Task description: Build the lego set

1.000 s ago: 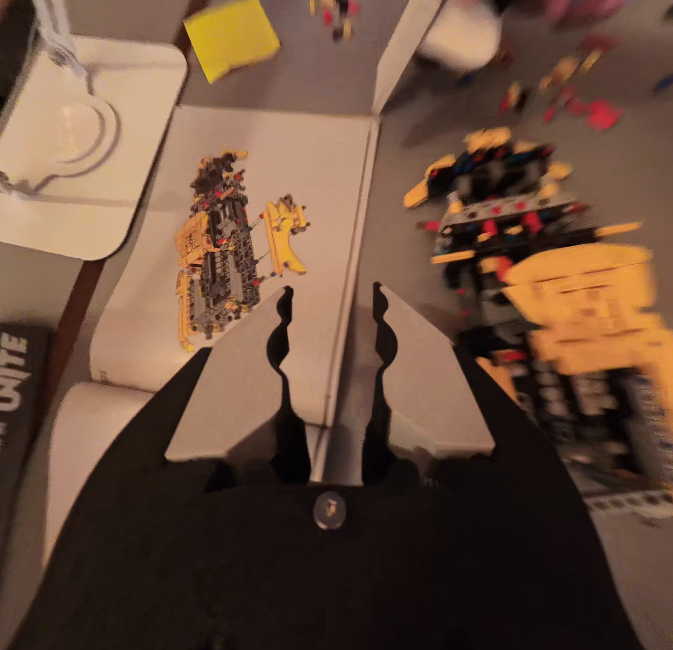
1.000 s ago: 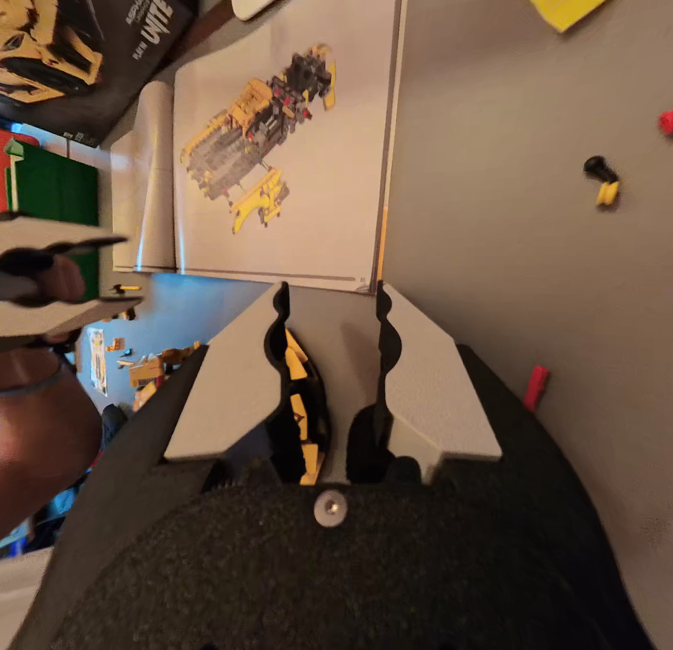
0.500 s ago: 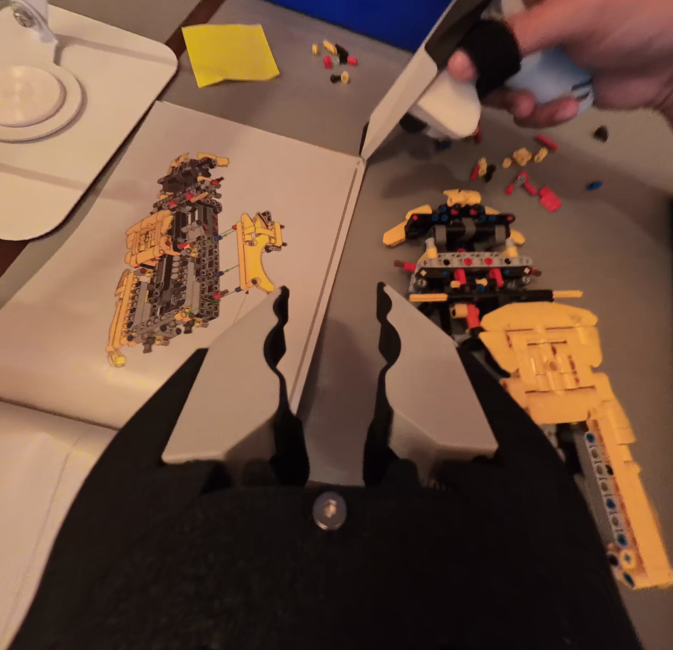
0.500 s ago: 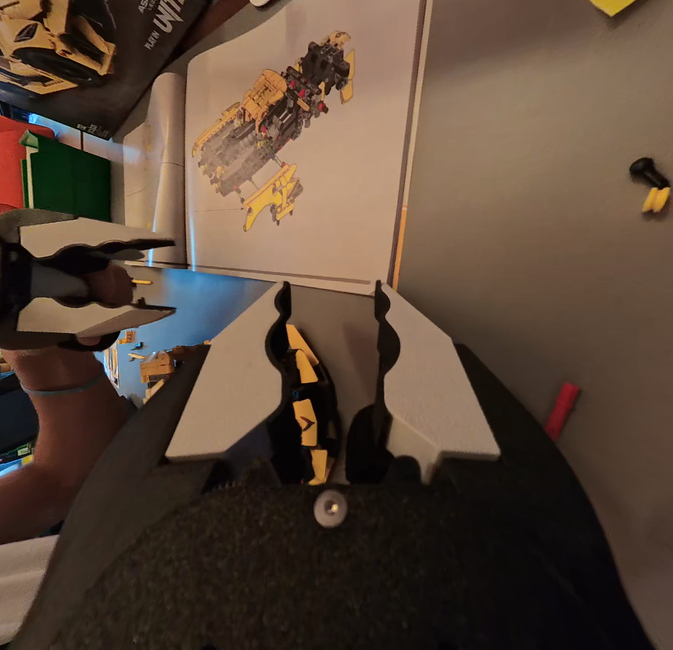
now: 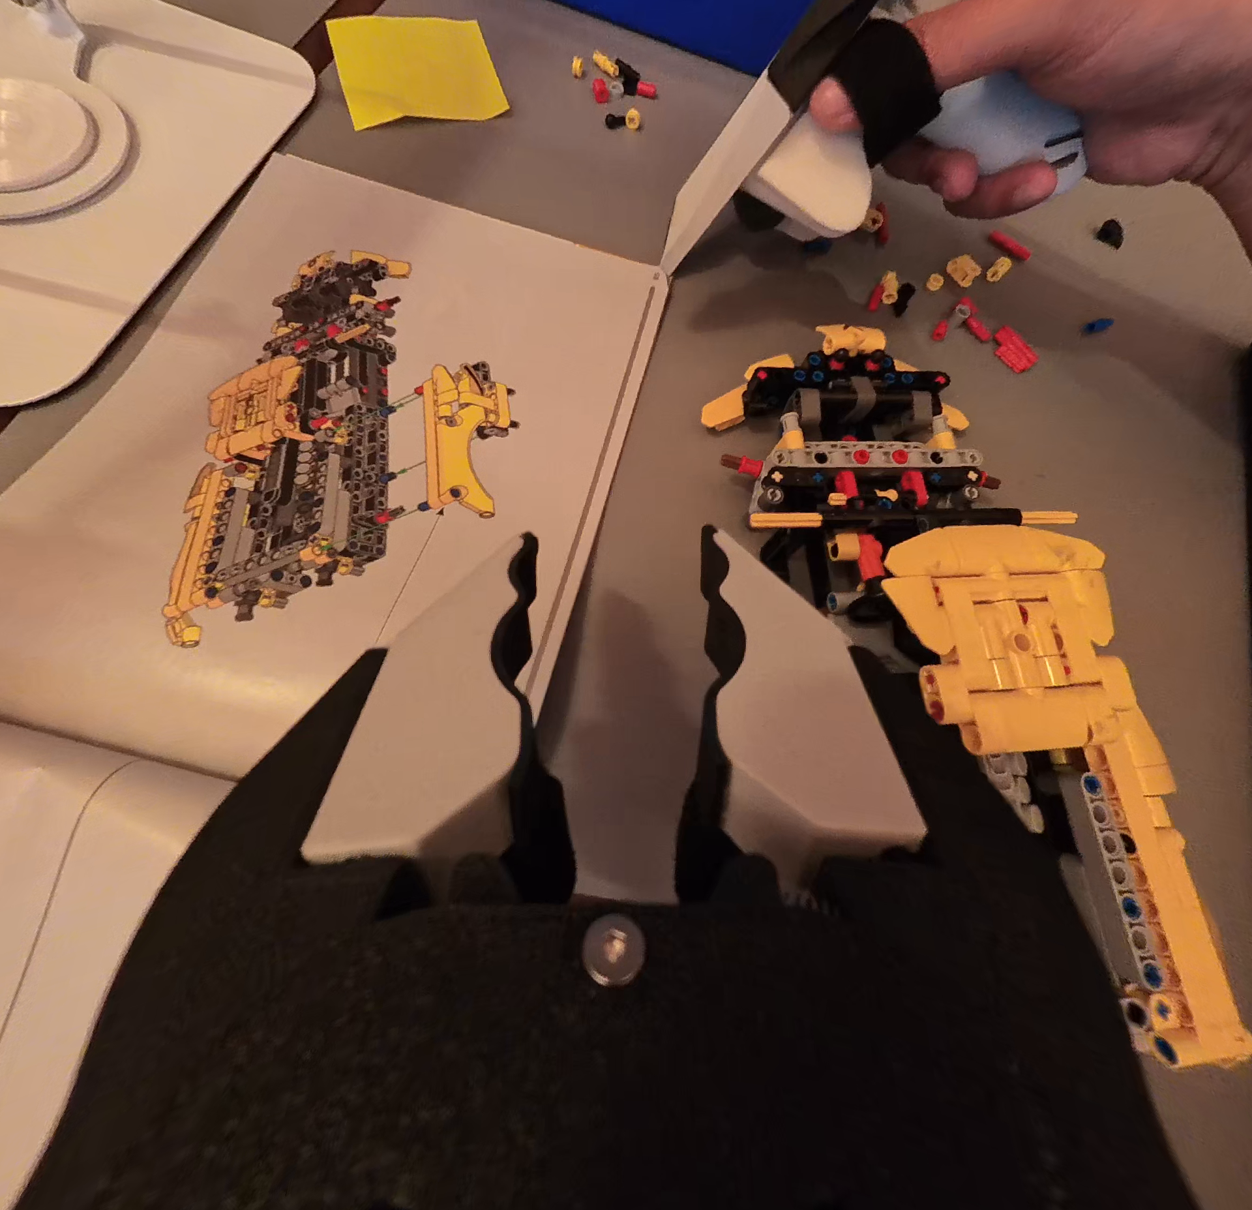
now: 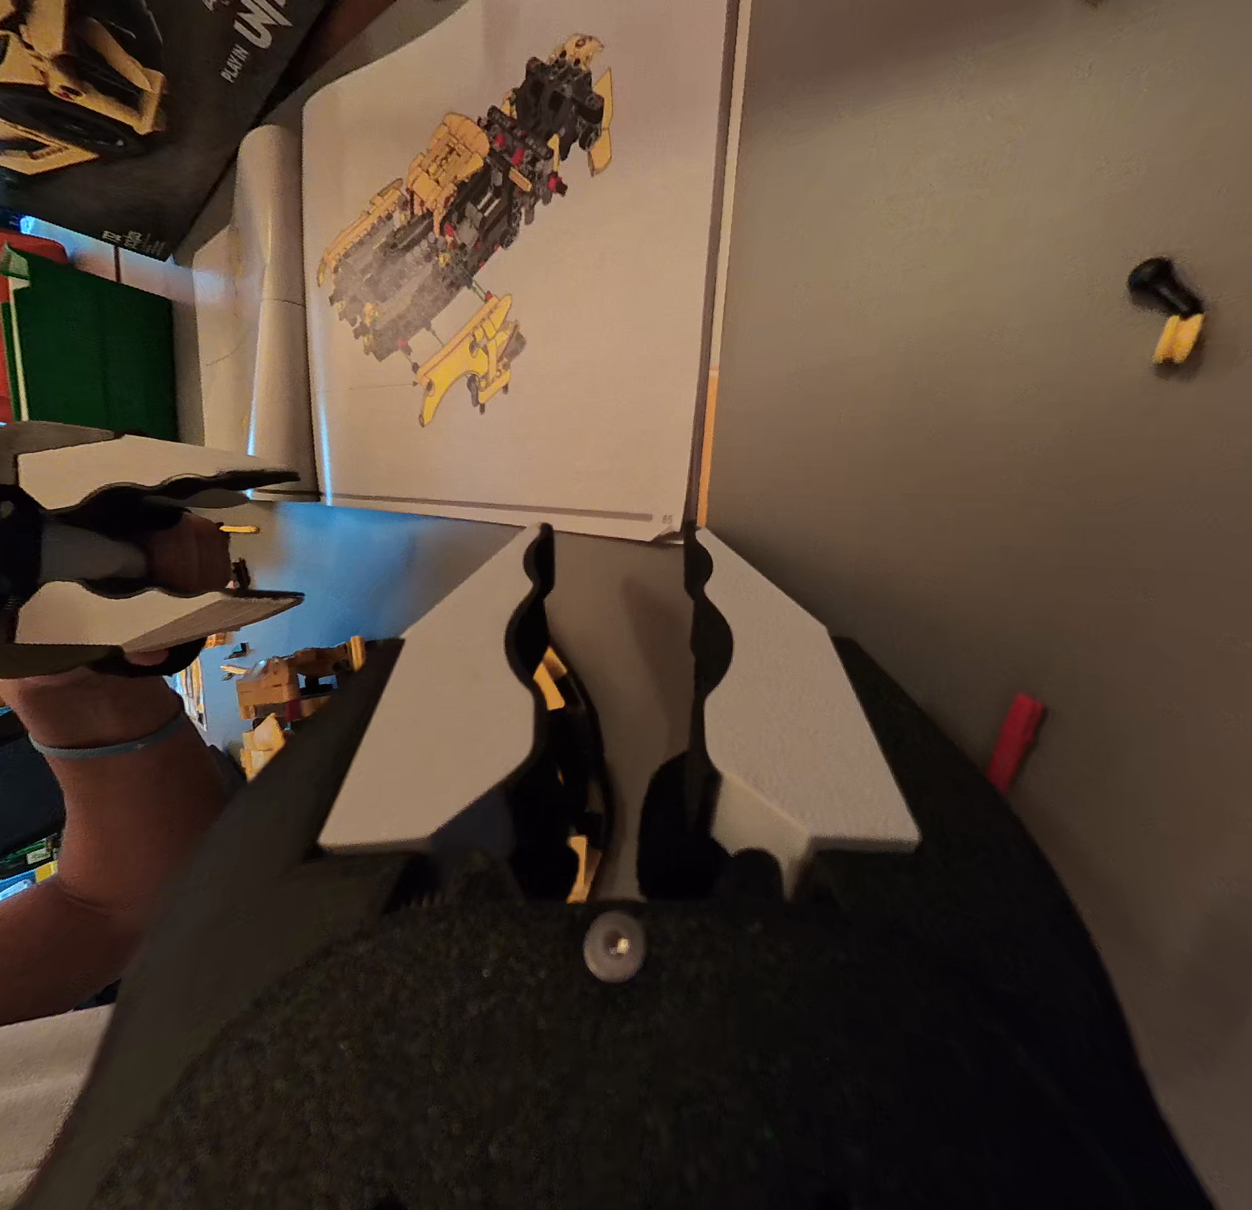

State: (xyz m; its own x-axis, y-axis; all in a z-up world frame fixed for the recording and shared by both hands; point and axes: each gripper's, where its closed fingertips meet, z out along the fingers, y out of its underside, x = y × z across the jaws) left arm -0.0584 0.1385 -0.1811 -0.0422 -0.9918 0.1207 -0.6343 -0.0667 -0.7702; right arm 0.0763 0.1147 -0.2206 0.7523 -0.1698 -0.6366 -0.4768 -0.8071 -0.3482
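The part-built yellow and black lego model (image 5: pixel 948 567) lies on the grey table, to the right of my left gripper (image 5: pixel 616 540). That gripper is open and empty and hovers over the right edge of the open instruction booklet (image 5: pixel 406 296). My right gripper (image 6: pixel 616 530) is open and points at the booklet (image 6: pixel 610 364); part of the model (image 6: pixel 562 689) shows behind its left finger. A hand holds the right gripper (image 5: pixel 745 188) at the top right of the left wrist view. The left gripper (image 6: pixel 298 540) shows at the left of the right wrist view.
Loose red, yellow and black pieces (image 5: pixel 962 296) lie beyond the model, with a smaller group (image 5: pixel 616 86) by a yellow paper note (image 5: pixel 413 69). A white tray (image 5: pixel 135 195) sits far left. A black pin with a yellow piece (image 6: pixel 1165 303), a red piece (image 6: pixel 1013 737) and the set's box (image 6: pixel 135 59) show too. The tips of one gripper are about 15 cm away from the tips of the other. To reach the red piece (image 6: pixel 1013 737) in a straight line is about 9 cm for my right fingers, about 25 cm for my left.
The left gripper has shifted and steadied, so the model is now sharp at its right. The hand with the right gripper has come into its view at top right. Both grippers stayed open.
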